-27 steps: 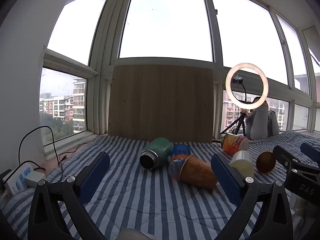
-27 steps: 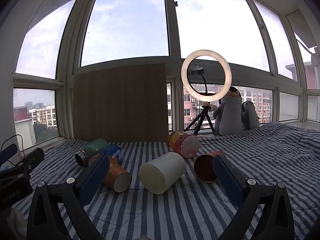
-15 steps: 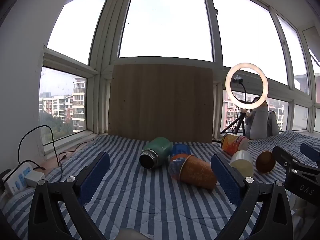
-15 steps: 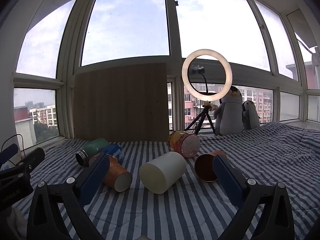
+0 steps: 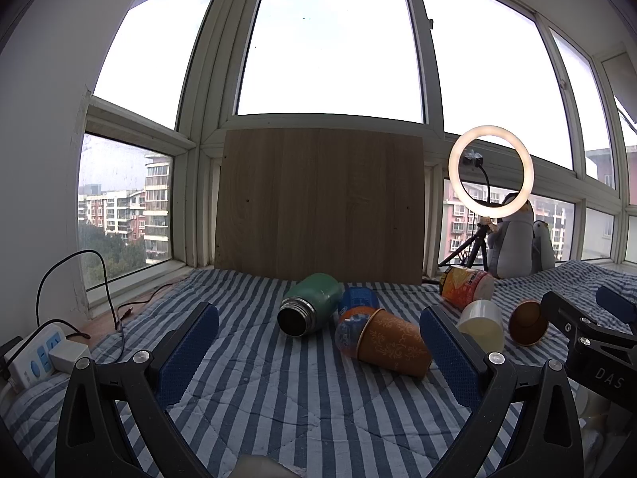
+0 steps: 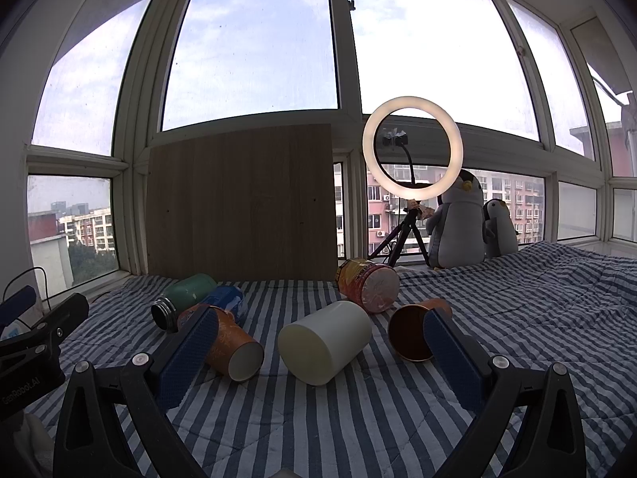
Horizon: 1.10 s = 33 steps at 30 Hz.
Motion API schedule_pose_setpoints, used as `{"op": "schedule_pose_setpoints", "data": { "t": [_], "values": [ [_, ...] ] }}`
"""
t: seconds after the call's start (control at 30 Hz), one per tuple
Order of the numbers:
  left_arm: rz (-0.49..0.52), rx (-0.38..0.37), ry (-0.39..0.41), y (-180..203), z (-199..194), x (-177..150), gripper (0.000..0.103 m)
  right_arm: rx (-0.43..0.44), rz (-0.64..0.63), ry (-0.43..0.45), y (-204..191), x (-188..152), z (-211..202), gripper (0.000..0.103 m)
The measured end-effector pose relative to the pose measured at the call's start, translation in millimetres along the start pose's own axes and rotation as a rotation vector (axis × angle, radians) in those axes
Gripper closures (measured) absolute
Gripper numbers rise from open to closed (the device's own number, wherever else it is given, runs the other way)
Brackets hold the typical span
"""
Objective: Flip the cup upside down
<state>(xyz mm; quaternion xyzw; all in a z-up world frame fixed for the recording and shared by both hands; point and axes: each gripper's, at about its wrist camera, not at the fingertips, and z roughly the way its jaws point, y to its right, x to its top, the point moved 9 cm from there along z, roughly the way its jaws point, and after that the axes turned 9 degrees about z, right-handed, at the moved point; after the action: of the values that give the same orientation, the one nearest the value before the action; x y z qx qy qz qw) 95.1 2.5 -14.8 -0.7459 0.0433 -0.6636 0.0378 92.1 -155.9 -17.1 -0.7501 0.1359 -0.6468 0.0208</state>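
Observation:
Several cups lie on their sides on a blue-striped quilt (image 5: 258,390). An orange patterned paper cup (image 5: 392,342) (image 6: 231,348) lies beside a green flask (image 5: 310,306) (image 6: 183,300) and a blue cup (image 5: 358,298) (image 6: 225,298). A white cup (image 6: 324,342) (image 5: 481,324) lies in the middle, a copper cup (image 6: 412,334) (image 5: 527,322) to its right, a printed orange cup (image 6: 368,285) (image 5: 466,286) behind. My left gripper (image 5: 318,354) is open, short of the orange cup. My right gripper (image 6: 320,356) is open, with the white cup between and beyond its fingers.
A wooden board (image 5: 318,203) leans against the windows at the back. A ring light on a tripod (image 6: 412,151) and two penguin toys (image 6: 458,227) stand at the back right. A power strip with cables (image 5: 36,356) lies at the far left edge.

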Motion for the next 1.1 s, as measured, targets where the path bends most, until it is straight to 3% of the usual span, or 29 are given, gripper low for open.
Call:
{"op": "schedule_pose_setpoints", "data": {
  "t": [1.1],
  "values": [
    [0.000, -0.001, 0.001, -0.3, -0.7, 0.2, 0.000, 0.000, 0.004, -0.004, -2.0, -3.0, 1.8, 0.001]
  ]
}}
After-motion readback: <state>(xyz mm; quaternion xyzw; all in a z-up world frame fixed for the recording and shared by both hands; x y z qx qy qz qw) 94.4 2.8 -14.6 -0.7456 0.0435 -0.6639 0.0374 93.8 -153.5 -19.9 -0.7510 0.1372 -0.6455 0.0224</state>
